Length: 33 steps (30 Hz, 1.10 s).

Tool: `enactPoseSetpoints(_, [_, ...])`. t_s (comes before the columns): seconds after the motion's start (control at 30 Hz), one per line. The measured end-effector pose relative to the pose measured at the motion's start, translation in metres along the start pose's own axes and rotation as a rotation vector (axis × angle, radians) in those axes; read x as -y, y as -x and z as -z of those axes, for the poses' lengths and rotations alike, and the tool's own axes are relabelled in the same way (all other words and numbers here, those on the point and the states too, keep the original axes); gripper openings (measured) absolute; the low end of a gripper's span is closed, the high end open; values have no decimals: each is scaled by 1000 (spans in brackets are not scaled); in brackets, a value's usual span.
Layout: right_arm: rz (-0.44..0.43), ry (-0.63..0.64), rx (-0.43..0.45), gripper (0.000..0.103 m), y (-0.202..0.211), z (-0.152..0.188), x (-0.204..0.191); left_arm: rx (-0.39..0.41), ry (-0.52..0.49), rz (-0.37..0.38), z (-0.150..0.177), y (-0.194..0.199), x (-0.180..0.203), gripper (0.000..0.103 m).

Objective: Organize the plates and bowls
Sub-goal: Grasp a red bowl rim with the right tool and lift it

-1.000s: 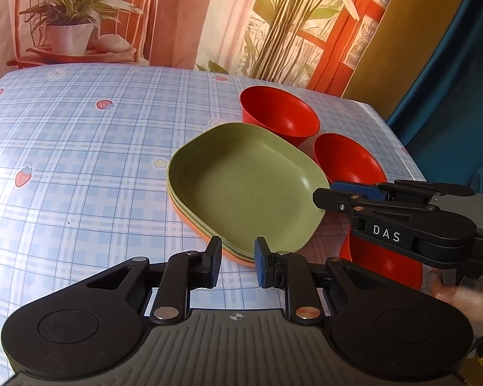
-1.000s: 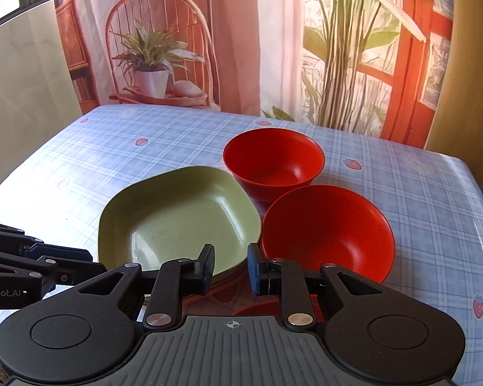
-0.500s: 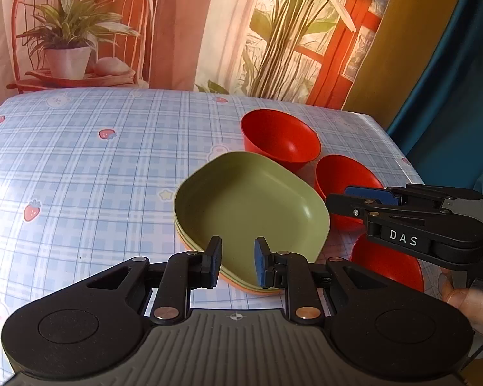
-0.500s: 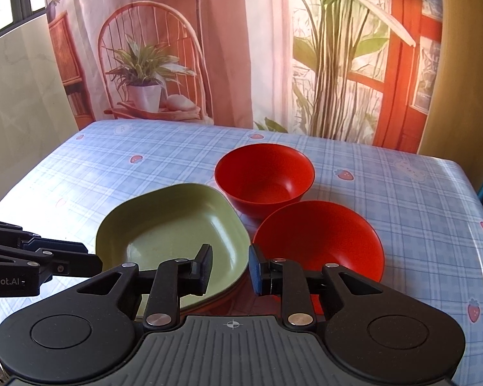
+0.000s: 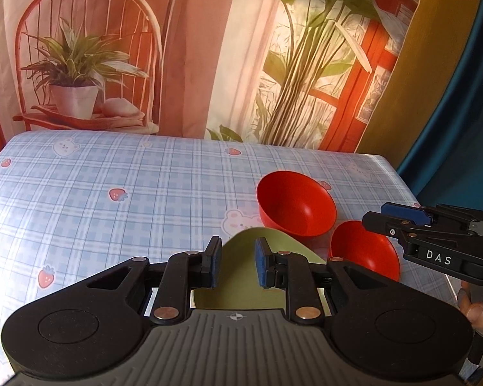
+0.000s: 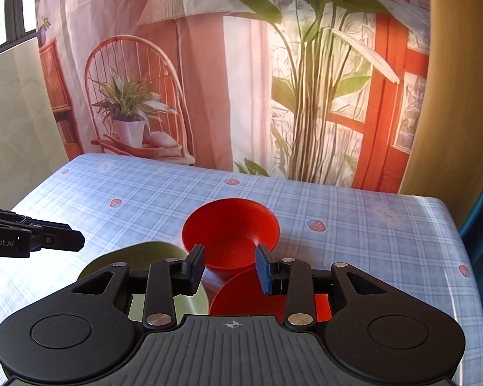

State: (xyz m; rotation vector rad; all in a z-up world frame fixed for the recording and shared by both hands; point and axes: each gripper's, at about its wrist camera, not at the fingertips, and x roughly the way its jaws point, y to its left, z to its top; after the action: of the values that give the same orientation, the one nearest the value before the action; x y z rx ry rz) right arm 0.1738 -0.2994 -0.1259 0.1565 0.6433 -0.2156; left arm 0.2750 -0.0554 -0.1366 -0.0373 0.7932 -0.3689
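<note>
A green plate (image 5: 241, 286) tops a low stack of plates on the table, mostly hidden behind my left gripper (image 5: 238, 265), which is open, empty and held above its near side. Two red bowls stand to its right: the far bowl (image 5: 296, 207) and the near bowl (image 5: 365, 249). In the right wrist view the far bowl (image 6: 230, 236) lies ahead, the near bowl (image 6: 241, 291) lies under my right gripper (image 6: 230, 268), which is open and empty, and the green plate (image 6: 164, 254) is at lower left. The right gripper also shows in the left wrist view (image 5: 402, 222).
The table has a blue checked cloth (image 5: 112, 193) with strawberry prints. A printed backdrop (image 5: 209, 64) of a chair, a plant and a window hangs behind the far edge. The table's right edge (image 6: 460, 241) is close to the bowls.
Both grippers have pulled back and lifted away from the dishes, so plates and bowls sit lower and smaller in both views. The right gripper's jaws have opened a little wider. The dishes have not moved.
</note>
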Motion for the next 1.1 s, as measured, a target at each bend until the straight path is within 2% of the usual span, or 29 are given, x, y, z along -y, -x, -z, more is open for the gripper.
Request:
enactPoseSetpoints(0.2, [11,-9,7,32,-18,-16,15,18,-33,-3,-29,-18,4,24])
enactPoseSetpoints(0.4, [14,-43,-1,32,-39,-30,33,12,-59,15,-45,-40,7,24])
enactPoseSetpoints(0.67, [9,-58,-22,38,-65,-37,48,-34,-62,34,-50,-73,7,24])
enactPoseSetpoints(1.1, [3,-61,-55,39,-95,-39,55,-78,-48,47,-56,-103,5,24])
